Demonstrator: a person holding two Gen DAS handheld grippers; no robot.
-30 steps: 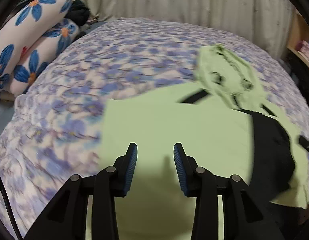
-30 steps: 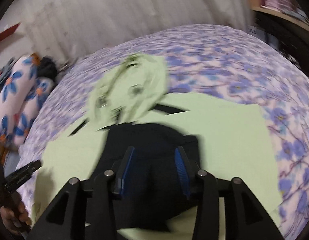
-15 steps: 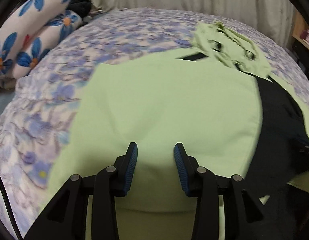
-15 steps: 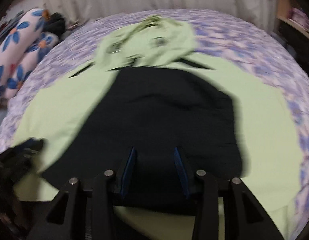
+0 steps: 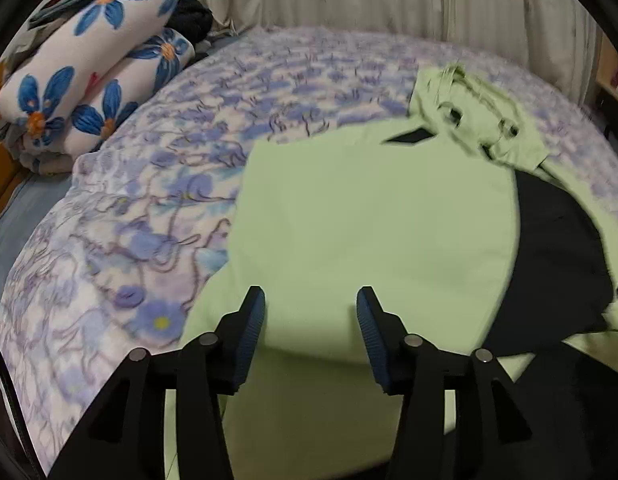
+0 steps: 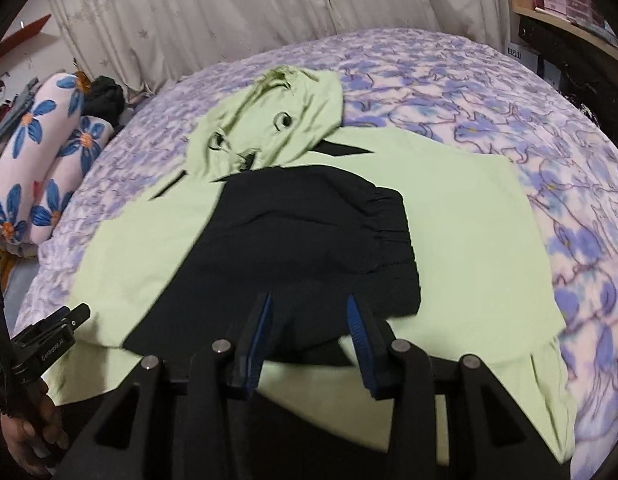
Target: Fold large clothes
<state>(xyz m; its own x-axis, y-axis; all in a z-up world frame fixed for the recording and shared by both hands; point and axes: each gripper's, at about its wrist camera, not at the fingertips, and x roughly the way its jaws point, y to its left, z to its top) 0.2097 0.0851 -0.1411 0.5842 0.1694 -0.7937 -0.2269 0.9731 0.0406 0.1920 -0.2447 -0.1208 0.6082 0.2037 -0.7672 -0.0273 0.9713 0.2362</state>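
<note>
The pale green hooded jacket (image 6: pixel 461 216) lies spread flat on the bed (image 6: pixel 509 80), hood (image 6: pixel 277 120) toward the far curtain (image 6: pixel 229 8), near hem toward the person. A black sleeve (image 6: pixel 309 240) is laid diagonally across its chest, cuff up near the right side; it looks like 1 arm is already folded inward. In the left view the green body (image 5: pixel 369 220) fills the middle, the black sleeve (image 5: pixel 549 260) at its right.

The left claw (image 5: pixel 311 312) hovers above the near left part of the jacket, jaws apart and empty. The right claw (image 6: pixel 309 320) hangs over the lower end of the black sleeve, also apart, gripping nothing.

Judged from this, the fold is at an early-to-middle stage. The next move probably calls for each claw to pinch an edge or hem corner and carry it over, keeping the sleeve from sliding. Rolled floral bedding (image 5: pixel 89 72) sits well apart at the left.
</note>
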